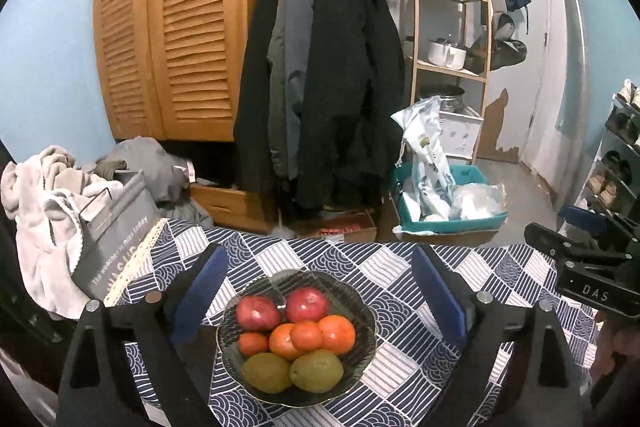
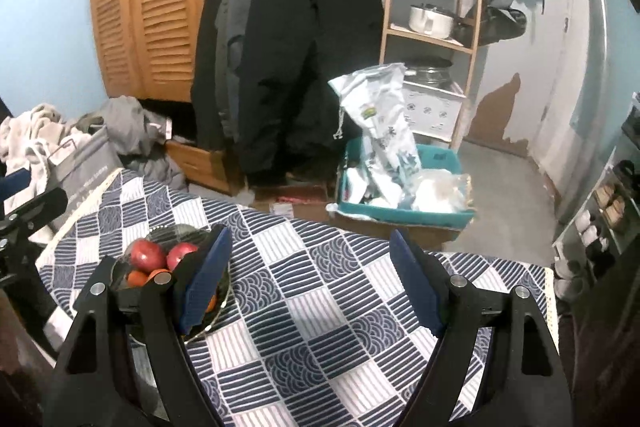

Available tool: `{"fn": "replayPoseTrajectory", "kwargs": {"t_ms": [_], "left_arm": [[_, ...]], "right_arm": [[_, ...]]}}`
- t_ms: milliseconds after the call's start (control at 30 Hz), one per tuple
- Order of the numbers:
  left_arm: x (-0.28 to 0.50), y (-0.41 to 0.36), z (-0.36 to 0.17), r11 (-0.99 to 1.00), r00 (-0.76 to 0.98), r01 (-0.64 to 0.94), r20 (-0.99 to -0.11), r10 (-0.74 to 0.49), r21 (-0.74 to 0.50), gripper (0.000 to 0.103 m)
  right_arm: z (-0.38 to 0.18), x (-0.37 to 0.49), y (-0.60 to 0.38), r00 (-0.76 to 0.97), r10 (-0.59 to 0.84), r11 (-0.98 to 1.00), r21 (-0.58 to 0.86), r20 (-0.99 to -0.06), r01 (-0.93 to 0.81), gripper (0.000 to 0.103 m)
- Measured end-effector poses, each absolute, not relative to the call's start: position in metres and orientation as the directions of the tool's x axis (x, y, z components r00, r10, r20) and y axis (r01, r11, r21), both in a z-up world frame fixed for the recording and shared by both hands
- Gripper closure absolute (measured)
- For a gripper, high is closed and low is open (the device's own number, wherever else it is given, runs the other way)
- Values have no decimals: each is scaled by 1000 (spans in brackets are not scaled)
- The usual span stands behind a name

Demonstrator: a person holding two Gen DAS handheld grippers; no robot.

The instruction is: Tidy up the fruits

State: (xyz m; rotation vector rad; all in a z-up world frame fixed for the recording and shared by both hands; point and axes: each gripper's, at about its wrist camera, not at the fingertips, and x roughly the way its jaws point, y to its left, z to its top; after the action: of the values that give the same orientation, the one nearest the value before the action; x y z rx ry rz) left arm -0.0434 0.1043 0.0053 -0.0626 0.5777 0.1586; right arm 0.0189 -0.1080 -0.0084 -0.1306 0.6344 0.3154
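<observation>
Left gripper [image 1: 320, 291] spread wide, empty, hovering over the bowl [image 1: 362, 347]; right gripper [image 2: 310, 279] likewise spread, empty, above bare tablecloth [image 2: 320, 307]. Fruits grouped by kind in bowl, mid-table — apples [image 1: 307, 304], oranges [image 1: 306, 335], kiwis [image 1: 316, 371]. Sorting looks done — nothing loose.

Wrist views, close, sharing fruit bowl [image 1: 362, 311]

apples [image 1: 258, 313] 2 | oranges [image 1: 306, 335] 4 | kiwis [image 1: 266, 373] 2 | bowl [image 1: 362, 307] 1

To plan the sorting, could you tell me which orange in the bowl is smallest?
The leftmost orange, apart from the other three, below the left apple.
</observation>
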Motion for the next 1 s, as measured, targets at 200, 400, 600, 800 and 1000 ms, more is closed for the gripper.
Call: {"fn": "replayPoseTrajectory", "kwargs": {"t_ms": [200, 400, 600, 800, 1000], "left_arm": [[-45, 96, 8, 989, 832, -151, -541, 124, -5, 1], [-44, 91, 11, 989, 833, -148, -538, 126, 2, 1], [-44, 83, 14, 990, 840, -138, -527, 133, 31, 1], [-42, 76, 18, 992, 846, -124, -518, 124, 35, 1], [-40, 71, 18, 993, 842, -113, -528, 114, 34, 1]], "right_arm": [[-2, 12, -124, 773, 245, 947, -25, -585, -319, 21], [3, 10, -138, 784, 241, 952, -19, -573, -307, 21], [2, 8, -150, 786, 228, 956, -21, -575, -293, 21], [3, 8, -157, 787, 222, 959, -17, -575, -283, 21], [2, 9, -160, 789, 217, 959, -24, -575, -281, 21]]}}
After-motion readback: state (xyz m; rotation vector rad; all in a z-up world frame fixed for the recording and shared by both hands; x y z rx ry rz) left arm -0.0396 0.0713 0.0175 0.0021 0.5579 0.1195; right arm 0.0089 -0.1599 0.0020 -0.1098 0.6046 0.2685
